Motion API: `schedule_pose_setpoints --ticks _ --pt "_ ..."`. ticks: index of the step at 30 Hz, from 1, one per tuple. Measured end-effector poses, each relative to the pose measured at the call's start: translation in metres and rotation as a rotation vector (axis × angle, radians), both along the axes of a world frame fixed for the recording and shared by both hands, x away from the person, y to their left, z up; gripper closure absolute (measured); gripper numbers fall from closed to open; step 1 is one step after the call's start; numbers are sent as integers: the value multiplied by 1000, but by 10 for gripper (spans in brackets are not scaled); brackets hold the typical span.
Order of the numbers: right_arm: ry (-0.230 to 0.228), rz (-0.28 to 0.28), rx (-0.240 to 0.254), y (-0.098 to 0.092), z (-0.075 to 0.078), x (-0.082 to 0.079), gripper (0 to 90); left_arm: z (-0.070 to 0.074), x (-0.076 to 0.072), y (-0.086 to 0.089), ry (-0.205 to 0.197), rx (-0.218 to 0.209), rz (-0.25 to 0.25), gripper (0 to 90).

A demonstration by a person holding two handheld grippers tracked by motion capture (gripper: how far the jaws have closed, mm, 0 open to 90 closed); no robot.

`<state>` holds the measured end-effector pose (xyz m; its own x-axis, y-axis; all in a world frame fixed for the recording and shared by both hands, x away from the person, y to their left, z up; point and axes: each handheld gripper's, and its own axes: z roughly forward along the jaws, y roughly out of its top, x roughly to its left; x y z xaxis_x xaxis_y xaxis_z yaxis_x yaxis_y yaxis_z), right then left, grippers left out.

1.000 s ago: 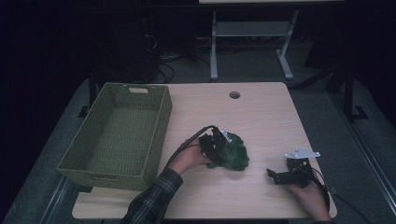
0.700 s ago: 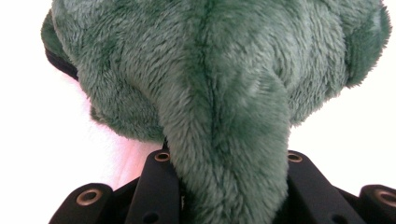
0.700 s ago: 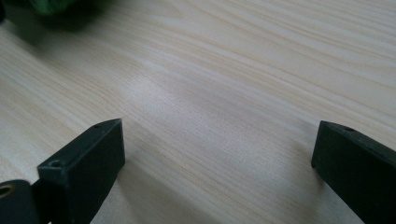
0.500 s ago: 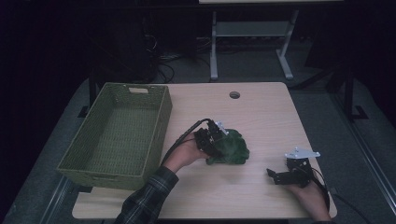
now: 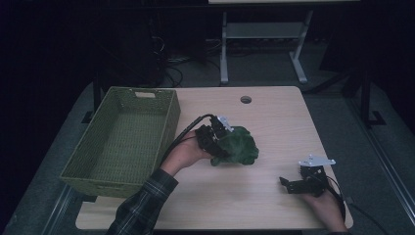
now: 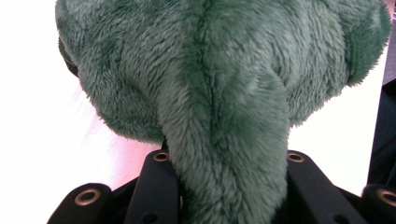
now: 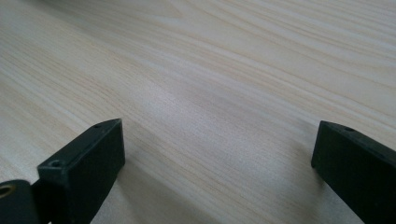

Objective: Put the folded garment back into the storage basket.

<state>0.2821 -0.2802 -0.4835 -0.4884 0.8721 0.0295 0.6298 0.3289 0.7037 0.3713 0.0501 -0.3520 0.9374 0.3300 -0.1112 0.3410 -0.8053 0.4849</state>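
Observation:
A dark green plush toy (image 5: 237, 145) hangs just above the middle of the wooden table (image 5: 274, 117), with my left gripper (image 5: 219, 142) shut on its left side. In the left gripper view the furry toy (image 6: 219, 84) fills the space between the two black jaws, which press on a thick fold of it. My right gripper (image 5: 289, 185) rests at the table's front right, pointing left. Its jaws stand wide apart in the right gripper view (image 7: 215, 154), with nothing but bare wood between them.
A green woven basket (image 5: 147, 103) with nothing in it stands on the table's left side, close to my left forearm. A round cable hole (image 5: 245, 100) lies near the far edge. A grey metal frame (image 5: 259, 34) stands on the floor beyond the table.
My left gripper has lifted the green plush toy off the table and carried it slightly towards the far side. The right gripper has stayed where it was.

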Motion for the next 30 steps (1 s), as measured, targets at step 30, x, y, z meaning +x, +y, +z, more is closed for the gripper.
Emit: schedule_pose_setpoints --ticks 30 --pt "1 -4 -4 0 0 1 12 58 2 88 -100 -6 145 694"
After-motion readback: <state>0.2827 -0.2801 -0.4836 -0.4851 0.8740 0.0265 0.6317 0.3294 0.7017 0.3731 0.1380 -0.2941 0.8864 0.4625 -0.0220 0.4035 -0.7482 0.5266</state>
